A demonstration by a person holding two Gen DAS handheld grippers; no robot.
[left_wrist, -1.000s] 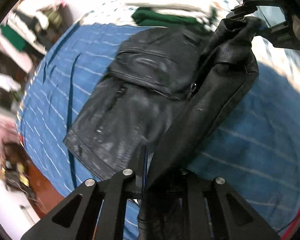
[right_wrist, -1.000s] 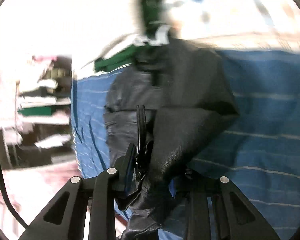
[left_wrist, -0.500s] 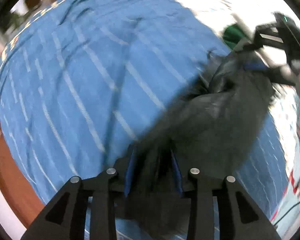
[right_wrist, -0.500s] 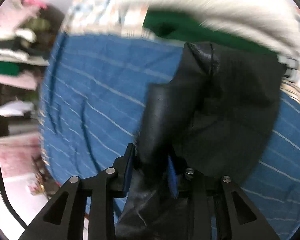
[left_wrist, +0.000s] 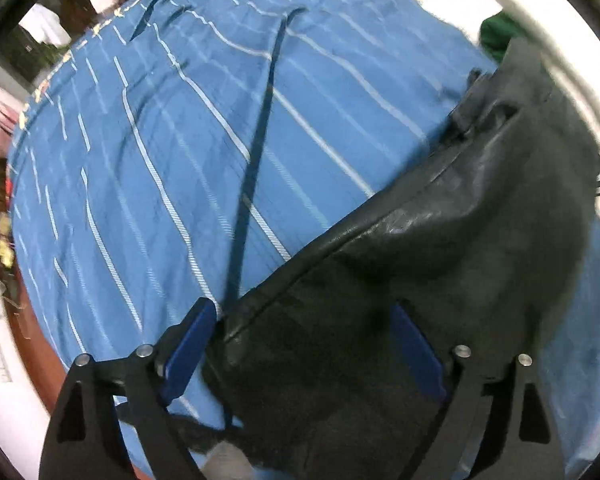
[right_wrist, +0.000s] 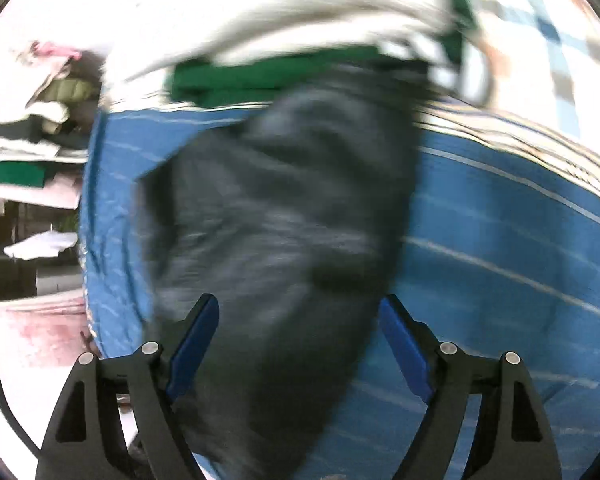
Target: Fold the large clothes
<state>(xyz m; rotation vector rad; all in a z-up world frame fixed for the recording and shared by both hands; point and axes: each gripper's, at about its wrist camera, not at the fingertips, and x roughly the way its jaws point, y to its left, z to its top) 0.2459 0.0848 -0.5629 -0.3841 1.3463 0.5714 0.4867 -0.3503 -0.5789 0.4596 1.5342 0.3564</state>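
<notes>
A black leather jacket (left_wrist: 440, 248) lies bunched on the blue striped bedsheet (left_wrist: 180, 120), filling the lower right of the left wrist view. My left gripper (left_wrist: 302, 312) hovers over its near edge, jaws opening wide; the leather sits between the blue pads (left_wrist: 188, 344), which do not press on it. In the right wrist view the same jacket (right_wrist: 284, 208) shows blurred, stretching from the middle down between the fingers. My right gripper (right_wrist: 299, 304) is also opening, its pads (right_wrist: 404, 348) standing clear of the leather.
The blue sheet (right_wrist: 500, 240) extends to the right. A green folded garment (right_wrist: 260, 76) under a pale one lies at the bed's far side, beside a checked cloth (right_wrist: 548, 20). Shelves of stacked clothes (right_wrist: 32, 140) stand left. The bed edge and brown floor (left_wrist: 32, 360) lie left.
Both grippers were shut on the lifted jacket; they swung it over and down onto the sheet. Both pairs of jaws have now spread wide and let the leather go.
</notes>
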